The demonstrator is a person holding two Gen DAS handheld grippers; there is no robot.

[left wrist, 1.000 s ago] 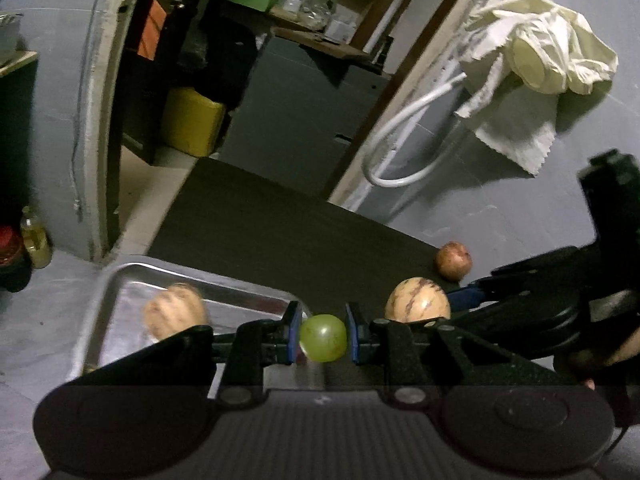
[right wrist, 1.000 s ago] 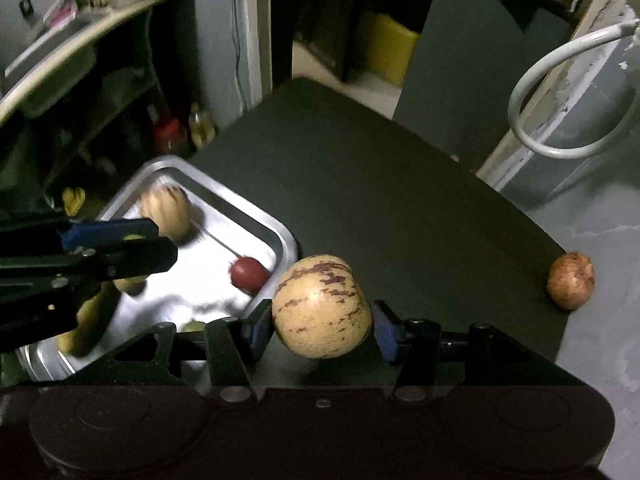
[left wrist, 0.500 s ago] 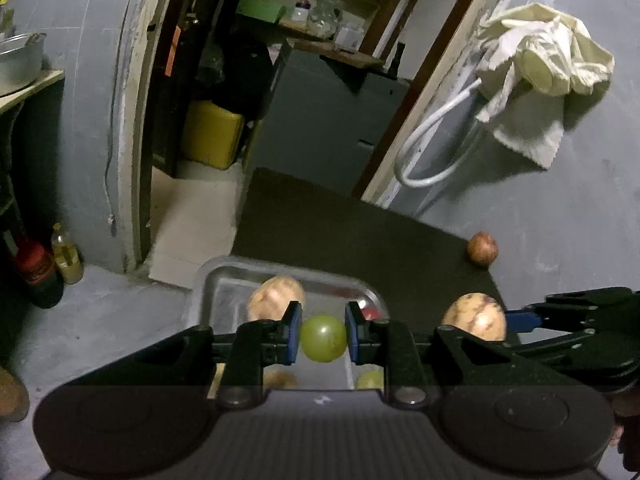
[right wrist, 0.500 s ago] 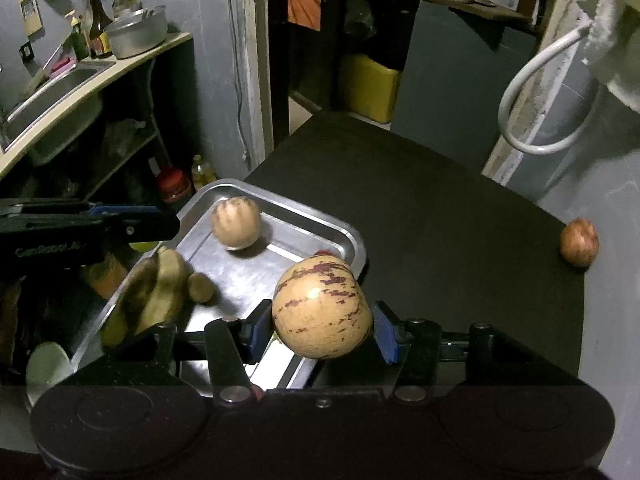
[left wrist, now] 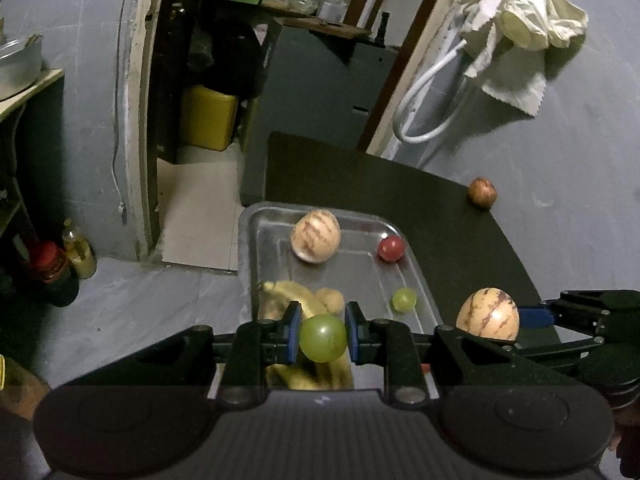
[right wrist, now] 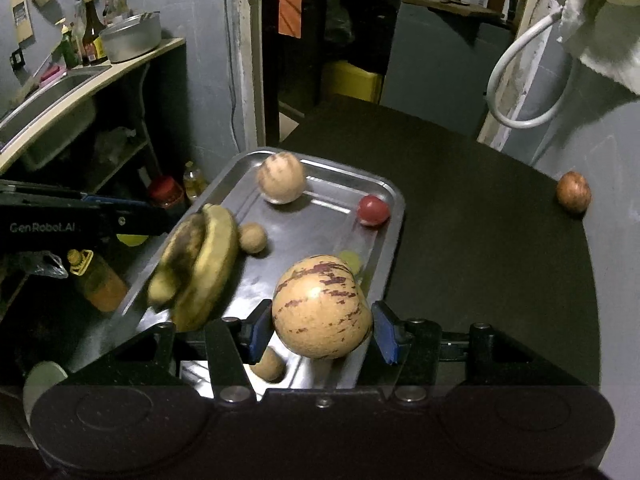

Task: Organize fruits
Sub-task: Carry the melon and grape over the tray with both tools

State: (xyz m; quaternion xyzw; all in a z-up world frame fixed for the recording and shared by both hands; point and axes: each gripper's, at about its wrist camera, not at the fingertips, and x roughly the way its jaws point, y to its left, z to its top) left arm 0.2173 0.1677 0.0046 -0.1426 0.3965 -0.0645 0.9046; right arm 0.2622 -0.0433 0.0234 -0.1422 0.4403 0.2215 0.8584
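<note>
My left gripper (left wrist: 322, 335) is shut on a green round fruit (left wrist: 322, 338), held above the near end of the metal tray (left wrist: 250, 256). My right gripper (right wrist: 322, 328) is shut on a striped tan melon (right wrist: 321, 312), held over the tray's near right edge (right wrist: 394, 216); that melon also shows in the left wrist view (left wrist: 488, 314). In the tray lie a second striped melon (right wrist: 280, 177), a red fruit (right wrist: 373, 210), bananas (right wrist: 200, 264), small brown fruits (right wrist: 252, 237) and a small green fruit (left wrist: 404, 300). A brown fruit (right wrist: 573, 192) sits alone at the dark table's far right edge.
The dark table (right wrist: 480, 220) drops off at its left beside the tray, where bottles (right wrist: 96, 280) and a red-lidded jar (right wrist: 166, 192) stand on the floor. A counter with a pot (right wrist: 130, 38) is at far left. A white hose (right wrist: 520, 80) and cloth (left wrist: 520, 28) hang on the right wall.
Both grippers have pulled back and risen with their fruits still held, so more of the tray and its fruits shows. The tray's contents have not moved.
</note>
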